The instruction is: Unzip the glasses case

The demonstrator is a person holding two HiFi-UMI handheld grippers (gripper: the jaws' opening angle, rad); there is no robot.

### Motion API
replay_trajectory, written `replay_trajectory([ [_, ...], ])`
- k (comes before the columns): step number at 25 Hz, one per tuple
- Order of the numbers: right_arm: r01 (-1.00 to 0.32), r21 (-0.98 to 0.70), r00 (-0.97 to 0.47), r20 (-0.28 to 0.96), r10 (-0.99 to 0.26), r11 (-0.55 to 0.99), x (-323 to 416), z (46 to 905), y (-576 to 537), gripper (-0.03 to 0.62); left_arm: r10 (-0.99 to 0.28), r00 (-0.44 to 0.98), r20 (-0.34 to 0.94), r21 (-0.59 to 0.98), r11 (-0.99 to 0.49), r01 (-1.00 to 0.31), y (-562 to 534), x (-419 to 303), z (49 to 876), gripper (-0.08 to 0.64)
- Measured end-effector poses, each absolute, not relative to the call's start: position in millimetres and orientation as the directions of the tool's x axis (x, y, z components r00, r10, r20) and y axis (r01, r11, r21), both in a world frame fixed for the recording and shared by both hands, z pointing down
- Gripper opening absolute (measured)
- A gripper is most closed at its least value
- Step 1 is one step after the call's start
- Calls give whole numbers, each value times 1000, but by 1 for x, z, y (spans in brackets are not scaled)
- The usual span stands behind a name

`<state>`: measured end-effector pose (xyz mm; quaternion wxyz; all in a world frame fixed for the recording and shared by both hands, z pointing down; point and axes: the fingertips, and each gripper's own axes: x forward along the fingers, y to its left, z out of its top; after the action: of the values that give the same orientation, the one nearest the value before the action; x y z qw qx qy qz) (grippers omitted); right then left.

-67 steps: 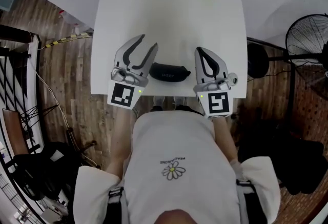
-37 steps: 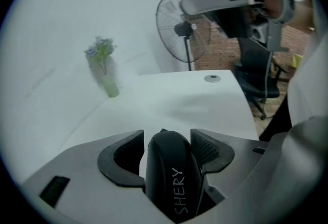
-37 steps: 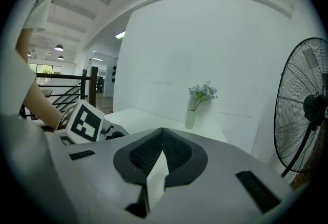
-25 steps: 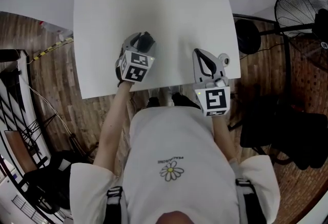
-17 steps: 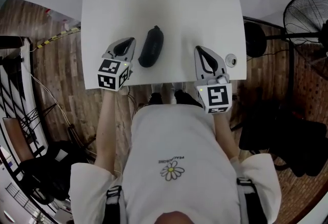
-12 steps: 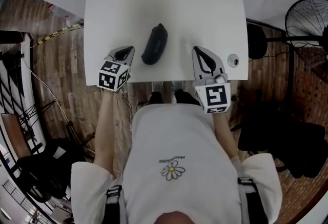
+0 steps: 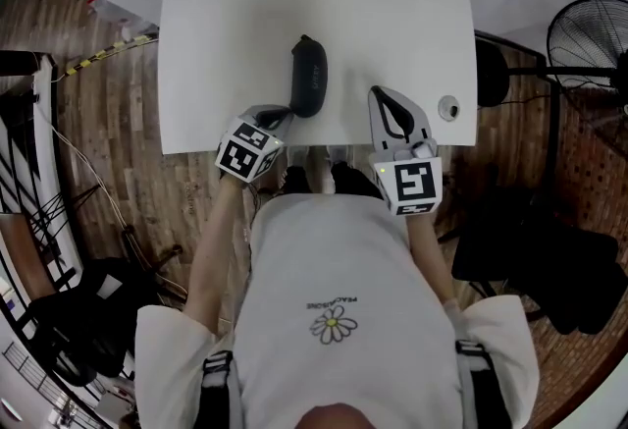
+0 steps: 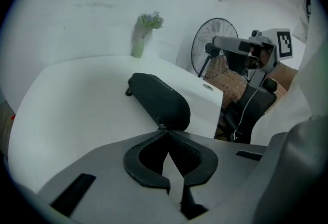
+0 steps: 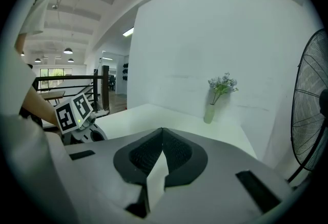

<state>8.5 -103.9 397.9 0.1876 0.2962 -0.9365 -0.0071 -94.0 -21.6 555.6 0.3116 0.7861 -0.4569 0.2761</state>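
Glasses case (image 7: 308,76) mid-frame looks light, semi-stiff, probably slides; pinch zipper pull (image 8: 162,127) at its lower end; left gripper (image 8: 164,135) and right gripper (image 9: 162,133) both clenched, empty.

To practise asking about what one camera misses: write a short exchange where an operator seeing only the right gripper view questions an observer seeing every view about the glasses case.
Operator: Where is the glasses case? I see none.
Observer: On the white table, near its front edge, left of the right claw.
Operator: Is it unzipped?
Observer: It looks closed; a small metal piece, likely the zipper pull, shows at its near end.
Operator: And the left claw?
Observer: Shut, holding nothing, tips right by that piece.
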Motion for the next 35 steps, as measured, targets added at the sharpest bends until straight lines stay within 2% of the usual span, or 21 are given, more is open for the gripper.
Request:
replay_trajectory([
  [19, -747, 152, -570, 356, -741, 648, 96, 402, -123, 8, -441, 583, 683, 229, -628, -744, -91, 42, 555, 15],
  [22, -759, 137, -556, 372, -744, 636, 104, 407, -124, 8, -426, 594, 683, 238, -638, -732, -91, 49, 553, 15],
  [29, -760, -49, -592, 462, -660, 648, 85, 434, -125, 8, -407, 622, 669, 246, -669, -702, -74, 33, 516, 15],
  [32, -731, -107, -618, 522, -587, 674, 64, 453, -116, 112, -501, 539, 678, 117, -650, -751, -93, 1, 492, 15],
  [35, -724, -192, -626, 587, -514, 662, 47, 481, -105, 167, -622, 410, 667, -69, -599, -797, -127, -32, 479, 15],
])
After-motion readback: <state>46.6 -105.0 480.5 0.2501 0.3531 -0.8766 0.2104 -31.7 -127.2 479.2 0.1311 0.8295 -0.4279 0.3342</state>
